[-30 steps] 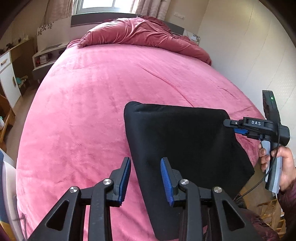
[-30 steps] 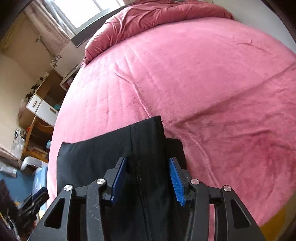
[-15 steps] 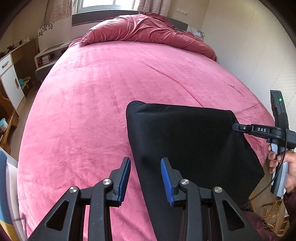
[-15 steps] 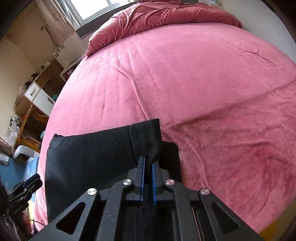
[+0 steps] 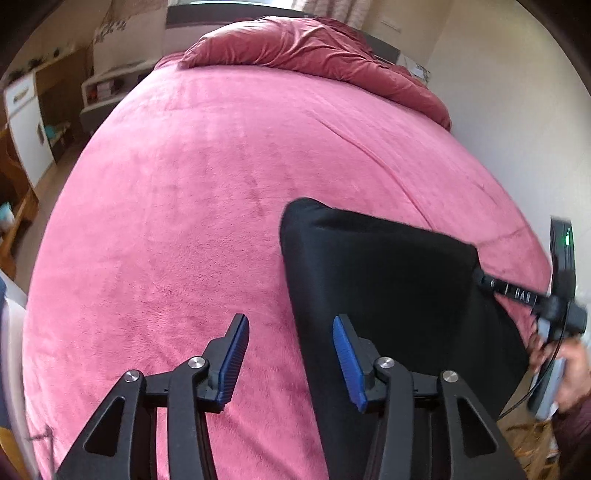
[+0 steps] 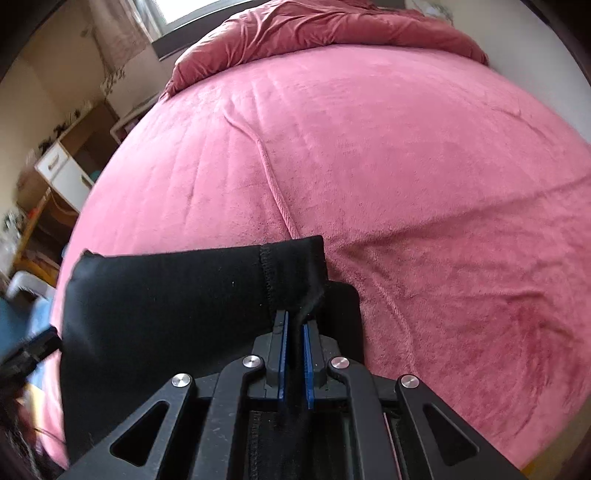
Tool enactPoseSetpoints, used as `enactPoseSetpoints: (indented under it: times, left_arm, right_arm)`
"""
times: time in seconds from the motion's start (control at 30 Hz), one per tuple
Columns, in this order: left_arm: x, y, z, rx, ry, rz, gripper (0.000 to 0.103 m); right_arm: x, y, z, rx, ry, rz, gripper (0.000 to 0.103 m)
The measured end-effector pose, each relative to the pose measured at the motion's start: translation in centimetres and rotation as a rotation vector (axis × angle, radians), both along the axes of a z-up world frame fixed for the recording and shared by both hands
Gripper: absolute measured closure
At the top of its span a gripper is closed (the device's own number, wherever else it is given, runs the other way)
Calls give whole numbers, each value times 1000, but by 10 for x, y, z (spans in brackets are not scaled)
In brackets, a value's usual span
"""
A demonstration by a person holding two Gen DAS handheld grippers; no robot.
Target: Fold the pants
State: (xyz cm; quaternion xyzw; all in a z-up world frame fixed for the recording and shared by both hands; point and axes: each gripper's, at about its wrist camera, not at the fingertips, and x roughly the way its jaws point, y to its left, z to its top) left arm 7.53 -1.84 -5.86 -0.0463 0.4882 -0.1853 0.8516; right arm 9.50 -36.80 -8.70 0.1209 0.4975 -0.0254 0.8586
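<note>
Here, black folded pants (image 6: 166, 295) flat on pink bedspread (image 6: 406, 166), corner clenched in right hand-held gripper (image 6: 294, 325).

Pants (image 5: 388, 295): one, black. Bed (image 5: 203, 221): one, under a pink cover. Duvet (image 5: 314, 51): one, heaped at the far end. Claws: two (left claw (image 5: 290, 362); right claw (image 6: 294, 336)). Hand (image 5: 569, 373): one in view. Cabinet (image 6: 64, 175): one, white-fronted. Window (image 6: 192, 11): one.
</note>
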Motion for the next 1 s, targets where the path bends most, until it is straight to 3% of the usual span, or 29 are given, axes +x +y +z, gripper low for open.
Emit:
enactPoseSetpoints:
  times: [0.13, 0.3, 0.37, 0.43, 0.47, 0.67, 0.8, 0.93, 0.97, 1.0]
  left_arm:
    - [21, 19, -5, -67, 53, 50, 55]
    - [47, 30, -14, -179, 129, 43, 53]
    - [55, 29, -18, -204, 150, 43, 53]
    - [62, 27, -23, -234, 168, 31, 52]
    - [67, 27, -26, -250, 180, 39, 51]
    - [91, 30, -38, -370, 258, 42, 42]
    - [101, 22, -40, -391, 284, 24, 42]
    - [103, 2, -39, -390, 298, -38, 44]
    - [101, -4, -37, -376, 290, -57, 55]
    - [97, -10, -34, -347, 269, -76, 60]
  right_arm:
    - [-2, -7, 1, 27, -4, -8, 97]
    - [-8, -13, 7, 91, -28, -17, 93]
    - [-13, -18, 13, 138, -40, -18, 80]
    - [-20, -19, 17, 192, -43, 3, 47]
    - [-25, -18, 20, 194, -42, 20, 44]
    - [-54, -9, 22, 151, 18, 92, 44]
    - [-68, -1, 14, 89, 68, 115, 45]
    - [-77, 5, 10, 38, 81, 143, 72]
    - [-78, 7, 12, 18, 76, 155, 76]
    - [-80, 8, 15, 12, 70, 158, 83]
